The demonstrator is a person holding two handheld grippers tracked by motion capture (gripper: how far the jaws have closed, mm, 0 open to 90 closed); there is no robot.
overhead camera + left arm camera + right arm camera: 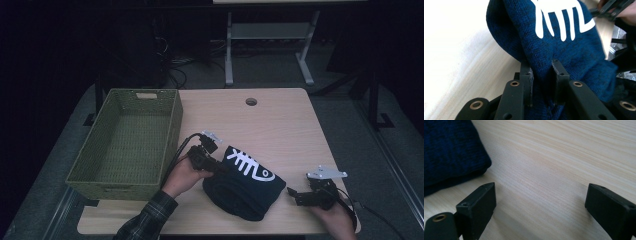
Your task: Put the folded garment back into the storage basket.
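Worktop (280, 125) of pale wood sitting in a dark room, green basket (130, 140) lying left of the navy sweater (245, 187), left gripper (217, 167) pinching its knit fold, right gripper (295, 195) gaping wide, resting just right of it.

We record a navy sweater (574, 52) of coarse knitted cloth, matt, bearing a smooth white printed motif (560, 18). The table (564, 157) is pale wood-grain, smooth with a slight sheen. We list a green basket (125, 142) of rough woven fibre. The left gripper (543, 82) and right gripper (540, 205) look like matt black plastic with brassy metal rivets.
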